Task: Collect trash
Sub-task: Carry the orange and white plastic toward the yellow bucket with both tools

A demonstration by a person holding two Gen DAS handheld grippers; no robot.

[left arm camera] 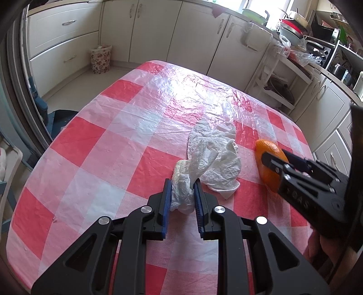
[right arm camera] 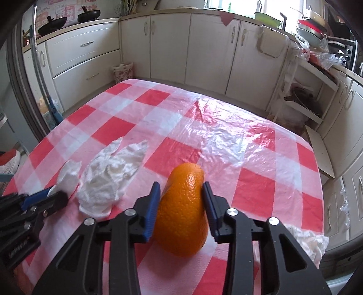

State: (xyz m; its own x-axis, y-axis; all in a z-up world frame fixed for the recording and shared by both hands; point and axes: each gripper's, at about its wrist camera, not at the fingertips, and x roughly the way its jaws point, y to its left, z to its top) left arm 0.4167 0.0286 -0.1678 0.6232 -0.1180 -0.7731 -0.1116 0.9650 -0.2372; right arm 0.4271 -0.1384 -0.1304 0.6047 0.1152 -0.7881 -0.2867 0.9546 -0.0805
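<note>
Crumpled paper towel [left arm camera: 215,163] is seen mid-table on the checked tablecloth [left arm camera: 90,140]: light, soft, best pinched at a bunched fold. A smaller tissue wad [left arm camera: 182,192] is clamped between the narrowed pads of the left gripper [left arm camera: 181,192]. Orange peel [right arm camera: 183,208], judged stiff and slightly slick, is gripped across its width by the right gripper [right arm camera: 181,197]; contact appears firm, though partly hidden.

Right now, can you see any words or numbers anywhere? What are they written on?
"DAS": embossed letters on the black body of the right gripper; a mark before the D is unclear.
Left gripper: raised lettering on its black body, too blurred to read.
Pink wall tiles behind the pans: small writing, too small to read.
Checked tablecloth, orange peel, crumpled tissue: no text.
</note>
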